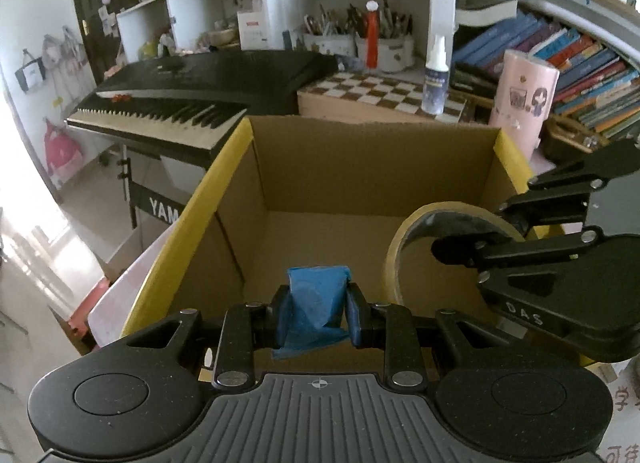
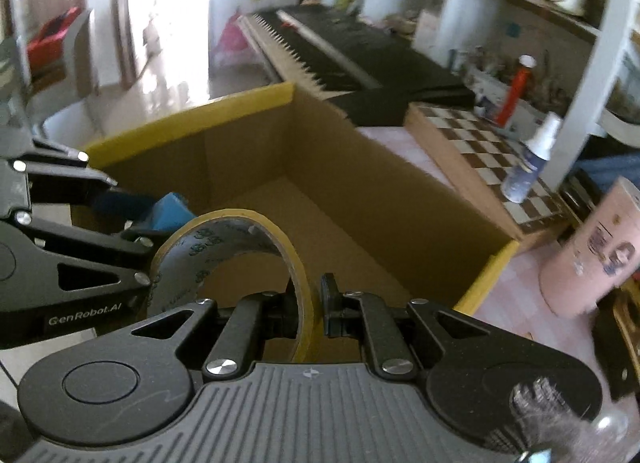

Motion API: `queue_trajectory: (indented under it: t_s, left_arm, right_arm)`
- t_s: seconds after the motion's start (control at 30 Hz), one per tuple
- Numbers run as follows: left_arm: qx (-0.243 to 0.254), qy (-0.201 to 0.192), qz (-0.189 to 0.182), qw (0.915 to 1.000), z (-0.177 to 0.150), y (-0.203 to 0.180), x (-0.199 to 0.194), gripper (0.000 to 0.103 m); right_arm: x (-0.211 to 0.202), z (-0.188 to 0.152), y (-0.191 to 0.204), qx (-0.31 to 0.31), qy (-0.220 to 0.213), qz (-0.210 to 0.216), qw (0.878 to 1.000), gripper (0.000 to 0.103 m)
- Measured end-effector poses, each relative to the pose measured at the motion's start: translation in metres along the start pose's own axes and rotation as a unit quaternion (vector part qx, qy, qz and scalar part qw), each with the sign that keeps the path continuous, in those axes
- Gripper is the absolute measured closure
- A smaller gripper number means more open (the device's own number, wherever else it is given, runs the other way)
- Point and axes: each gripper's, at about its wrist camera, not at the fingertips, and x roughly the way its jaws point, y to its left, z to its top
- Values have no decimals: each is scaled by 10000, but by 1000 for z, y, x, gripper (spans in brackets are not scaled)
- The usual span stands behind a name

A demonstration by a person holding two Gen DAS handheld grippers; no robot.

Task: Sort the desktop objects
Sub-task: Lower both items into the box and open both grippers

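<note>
An open cardboard box point(image 1: 256, 167) with yellow-taped rims stands in front of me; it also shows in the right wrist view point(image 2: 360, 191). My left gripper point(image 1: 316, 317) is shut on a blue folded packet point(image 1: 314, 303) and holds it over the box's near end. My right gripper point(image 2: 310, 309) is shut on the rim of a yellowish tape roll point(image 2: 240, 239), held over the box beside the left gripper. The roll also shows in the left wrist view point(image 1: 400, 247), as does the right gripper point(image 1: 472, 231). The blue packet shows in the right wrist view point(image 2: 170, 209).
A chessboard box point(image 1: 384, 97) with a spray bottle point(image 1: 434, 75) on it lies behind the box. A pink cylinder point(image 1: 520, 97) stands at the right, books point(image 1: 580, 63) behind it. A black keyboard point(image 1: 180, 103) is at the left. Shelves rise behind.
</note>
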Motion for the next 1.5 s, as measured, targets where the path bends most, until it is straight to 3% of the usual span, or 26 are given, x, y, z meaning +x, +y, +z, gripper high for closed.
queue_trajectory:
  t_s: [0.4, 1.1, 1.27, 1.43, 1.5]
  left_arm:
    - [277, 356, 211, 9988, 1, -10, 14, 76]
    - [369, 592, 359, 9969, 2, -19, 28, 76]
    - [359, 584, 370, 9970, 1, -18, 28, 72]
    - [364, 479, 349, 9976, 0, -19, 23, 55]
    - [394, 409, 364, 9977, 0, -19, 20, 54]
  right_arm:
    - [24, 2, 2, -960, 503, 381, 9934, 94]
    - [36, -3, -7, -1222, 742, 770, 9867, 93]
    - [36, -3, -8, -1232, 731, 778, 9866, 86]
    - [34, -3, -9, -1209, 683, 706, 9878, 81]
    - [32, 0, -12, -1107, 639, 683, 9895, 81]
